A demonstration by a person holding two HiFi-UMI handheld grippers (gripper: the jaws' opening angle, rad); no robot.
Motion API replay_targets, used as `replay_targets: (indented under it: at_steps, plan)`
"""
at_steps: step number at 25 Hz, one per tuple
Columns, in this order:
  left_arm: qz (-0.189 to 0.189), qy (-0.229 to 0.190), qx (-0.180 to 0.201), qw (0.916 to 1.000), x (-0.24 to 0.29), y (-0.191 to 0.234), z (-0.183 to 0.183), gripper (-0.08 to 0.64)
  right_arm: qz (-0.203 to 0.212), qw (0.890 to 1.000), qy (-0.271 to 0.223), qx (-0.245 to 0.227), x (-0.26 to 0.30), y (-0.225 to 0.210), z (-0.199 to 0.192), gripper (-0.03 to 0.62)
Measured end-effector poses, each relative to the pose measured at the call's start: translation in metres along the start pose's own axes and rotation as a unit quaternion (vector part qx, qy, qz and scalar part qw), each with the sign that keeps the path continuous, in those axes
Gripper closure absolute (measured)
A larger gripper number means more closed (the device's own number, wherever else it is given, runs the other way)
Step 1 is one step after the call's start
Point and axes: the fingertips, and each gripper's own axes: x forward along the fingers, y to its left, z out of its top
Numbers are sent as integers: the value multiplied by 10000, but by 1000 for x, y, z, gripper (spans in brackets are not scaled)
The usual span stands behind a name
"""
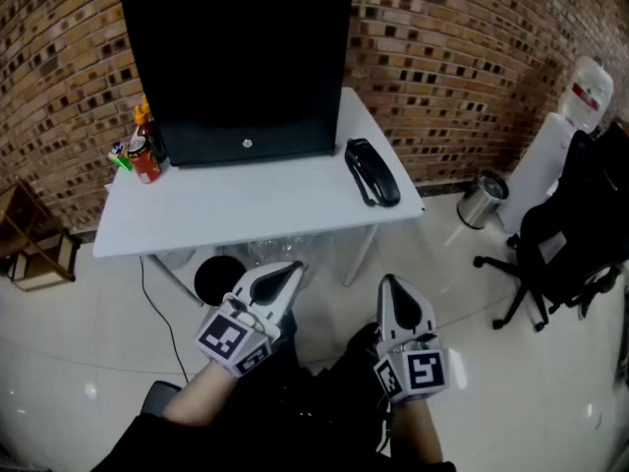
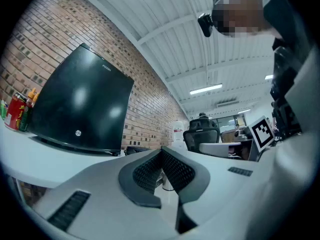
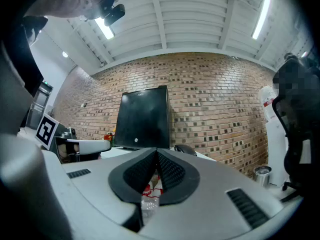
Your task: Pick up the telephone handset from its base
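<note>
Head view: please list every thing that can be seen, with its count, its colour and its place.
table: one, white, against the brick wall
brick wall: one, brown, behind the table
monitor: one, black, at the back of the table
telephone: one, black, at the table's right edge, handset on its base
can: one, red, left of the monitor, among small bottles
bin: one, metal, on the floor right of the table
office chair: one, black, far right
shelf: one, wooden, on the floor at the left
left hand-held gripper: one, white, shut, short of the table
right hand-held gripper: one, white, shut, short of the table
</note>
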Motion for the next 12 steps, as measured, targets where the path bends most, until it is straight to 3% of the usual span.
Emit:
replay_targets:
  at_steps: [12]
  plan:
    - [-11,-77,148,9999,74,51,1,563,-35,10000,70,38,83,-47,-3,582]
